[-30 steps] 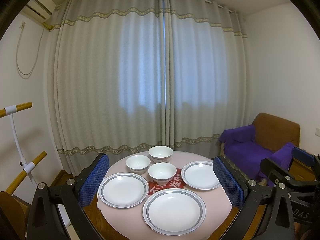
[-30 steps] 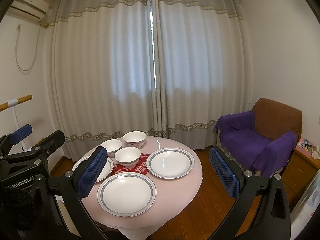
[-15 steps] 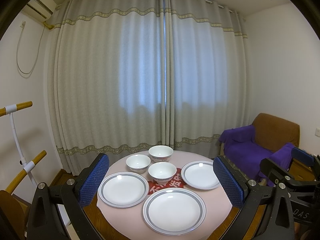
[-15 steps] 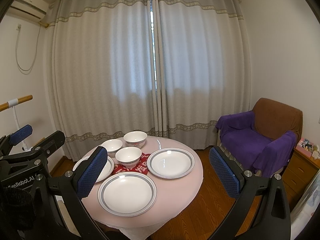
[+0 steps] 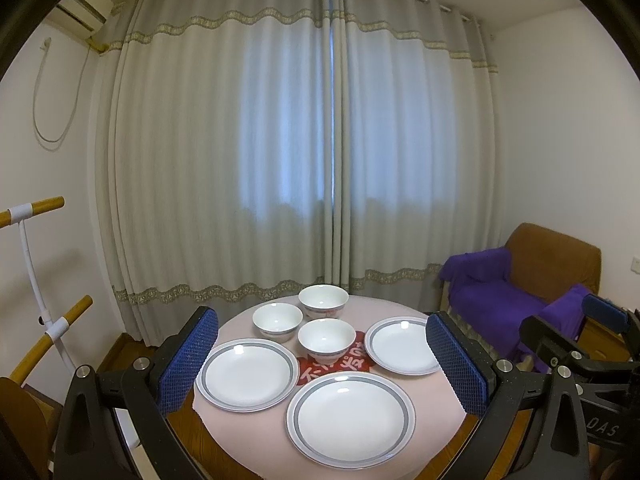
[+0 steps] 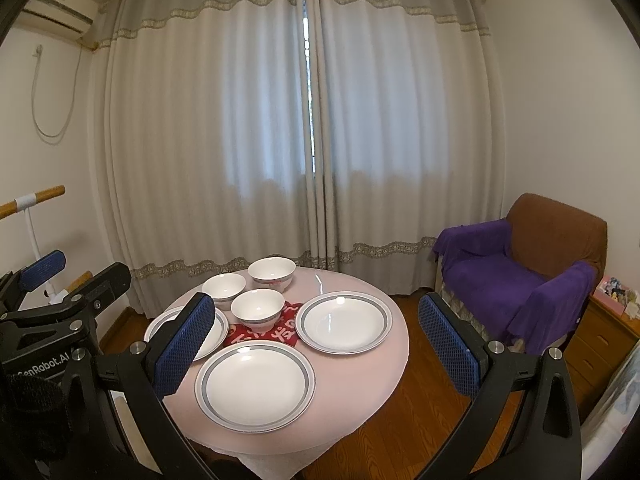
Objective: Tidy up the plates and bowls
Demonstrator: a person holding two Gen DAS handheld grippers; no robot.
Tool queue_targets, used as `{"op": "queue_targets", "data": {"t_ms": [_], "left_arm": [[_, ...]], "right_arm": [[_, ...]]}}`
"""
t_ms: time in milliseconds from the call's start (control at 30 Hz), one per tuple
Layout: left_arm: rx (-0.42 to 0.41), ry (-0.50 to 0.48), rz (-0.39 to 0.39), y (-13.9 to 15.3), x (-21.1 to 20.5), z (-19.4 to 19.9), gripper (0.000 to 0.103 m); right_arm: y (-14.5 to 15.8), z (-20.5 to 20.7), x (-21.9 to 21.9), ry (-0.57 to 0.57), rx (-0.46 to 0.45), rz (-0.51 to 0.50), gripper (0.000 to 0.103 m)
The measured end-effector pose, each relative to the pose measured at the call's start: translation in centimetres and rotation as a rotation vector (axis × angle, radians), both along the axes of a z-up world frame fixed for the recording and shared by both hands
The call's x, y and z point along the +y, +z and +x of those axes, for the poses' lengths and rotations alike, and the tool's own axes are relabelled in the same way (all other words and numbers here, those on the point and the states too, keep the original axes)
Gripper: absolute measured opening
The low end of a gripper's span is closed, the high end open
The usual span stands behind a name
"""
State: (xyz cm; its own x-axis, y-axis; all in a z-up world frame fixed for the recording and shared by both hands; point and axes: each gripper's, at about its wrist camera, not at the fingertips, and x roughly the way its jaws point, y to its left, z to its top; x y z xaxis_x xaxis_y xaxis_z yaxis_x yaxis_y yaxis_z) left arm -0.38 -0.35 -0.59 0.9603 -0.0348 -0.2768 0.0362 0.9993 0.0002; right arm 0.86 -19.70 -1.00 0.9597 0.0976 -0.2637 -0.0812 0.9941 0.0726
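Three white plates with grey rims lie on a round pink-clothed table (image 5: 248, 436): a left plate (image 5: 248, 374), a near plate (image 5: 350, 418) and a right plate (image 5: 402, 345). Three white bowls stand behind them: left (image 5: 277, 319), far (image 5: 323, 300) and middle (image 5: 327, 340), the middle one on a red mat (image 5: 352, 362). My left gripper (image 5: 320, 364) is open and empty, held above the near side of the table. My right gripper (image 6: 316, 354) is open and empty, to the right of it. The right wrist view shows the near plate (image 6: 255, 384), right plate (image 6: 344, 322) and bowls (image 6: 258, 309).
Closed grey curtains (image 5: 304, 152) hang behind the table. A brown armchair with a purple throw (image 6: 520, 272) stands at the right, with a wooden drawer unit (image 6: 600, 344) beside it. A white rack with wooden handles (image 5: 36, 280) stands at the left. The floor (image 6: 404, 416) is wood.
Both grippers have shifted only very slightly; the table scene looks almost the same. Nothing on the table has moved.
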Motion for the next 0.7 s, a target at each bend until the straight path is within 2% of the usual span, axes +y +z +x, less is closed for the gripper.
{"op": "queue_targets", "data": {"t_ms": [433, 700], "left_arm": [[0.037, 0.005, -0.007, -0.4, 0.7, 1.5, 0.102], [0.137, 0.018, -0.030, -2.2, 2.5, 4.4, 0.102]], "right_arm": [[-0.4, 1.9, 0.3, 0.006, 0.030, -0.001, 0.103], [-2.2, 4.2, 0.8, 0.009, 0.091, -0.005, 0.103]]}}
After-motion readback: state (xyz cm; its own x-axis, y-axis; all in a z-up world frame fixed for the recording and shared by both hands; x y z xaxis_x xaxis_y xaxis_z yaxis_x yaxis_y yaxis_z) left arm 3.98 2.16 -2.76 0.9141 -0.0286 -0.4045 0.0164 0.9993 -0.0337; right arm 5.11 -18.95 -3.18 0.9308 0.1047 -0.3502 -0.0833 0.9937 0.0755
